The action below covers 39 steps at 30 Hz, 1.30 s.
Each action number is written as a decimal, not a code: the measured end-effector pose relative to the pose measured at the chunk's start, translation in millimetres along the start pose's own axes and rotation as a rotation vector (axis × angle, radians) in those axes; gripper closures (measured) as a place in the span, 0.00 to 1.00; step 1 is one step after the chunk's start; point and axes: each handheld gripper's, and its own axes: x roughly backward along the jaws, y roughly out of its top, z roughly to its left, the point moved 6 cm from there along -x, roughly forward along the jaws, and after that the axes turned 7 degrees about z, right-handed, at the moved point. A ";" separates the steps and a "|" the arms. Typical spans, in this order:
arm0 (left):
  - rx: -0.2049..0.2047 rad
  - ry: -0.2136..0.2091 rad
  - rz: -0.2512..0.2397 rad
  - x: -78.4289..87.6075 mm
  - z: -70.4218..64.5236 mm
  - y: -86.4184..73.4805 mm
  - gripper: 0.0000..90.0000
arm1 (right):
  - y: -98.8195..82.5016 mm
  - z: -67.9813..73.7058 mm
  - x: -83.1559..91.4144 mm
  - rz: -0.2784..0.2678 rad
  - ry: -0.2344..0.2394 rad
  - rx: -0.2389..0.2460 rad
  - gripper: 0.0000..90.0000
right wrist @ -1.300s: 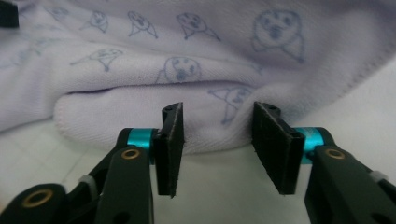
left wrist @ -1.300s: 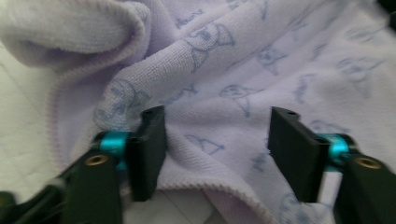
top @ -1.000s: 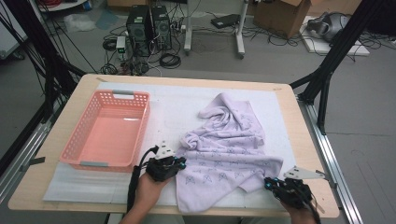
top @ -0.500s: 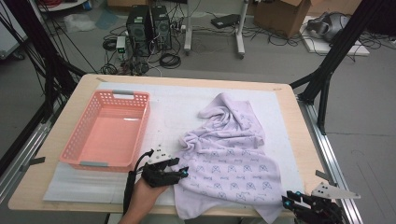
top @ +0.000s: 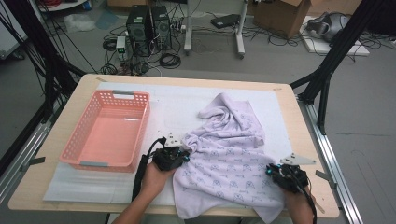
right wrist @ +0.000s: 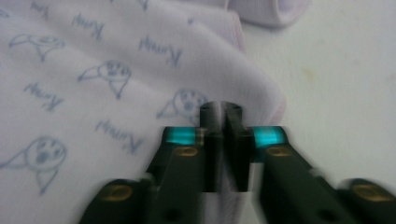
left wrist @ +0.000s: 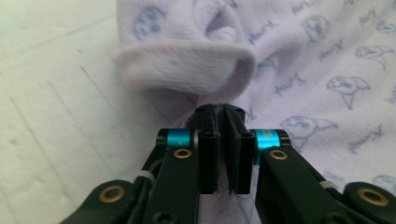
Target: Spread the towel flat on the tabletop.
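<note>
Now both sets of jaws have just closed and pinch the lilac towel [top: 229, 149] lying rumpled on the bench [top: 56, 186] right of the pink basket [top: 109, 133], the left gripper [top: 173, 157] on its left edge, the right gripper [top: 285, 176] on its near right corner.

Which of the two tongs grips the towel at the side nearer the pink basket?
The left tongs, shut on the towel edge beside the basket; the right tongs pinch the opposite edge.
</note>
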 end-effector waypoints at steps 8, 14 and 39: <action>0.074 0.137 -0.089 -8.5 41.9 35.1 0.95 | 44.0 -22.9 -26.0 -0.091 -0.052 -0.042 0.99; 0.111 0.109 -0.160 -9.4 42.1 38.6 0.72 | 64.0 -30.4 -24.1 -0.179 -0.095 -0.105 0.92; -0.026 -0.135 -0.032 17.4 -51.5 -39.1 0.44 | -37.4 7.8 42.1 -0.106 0.117 -0.113 0.64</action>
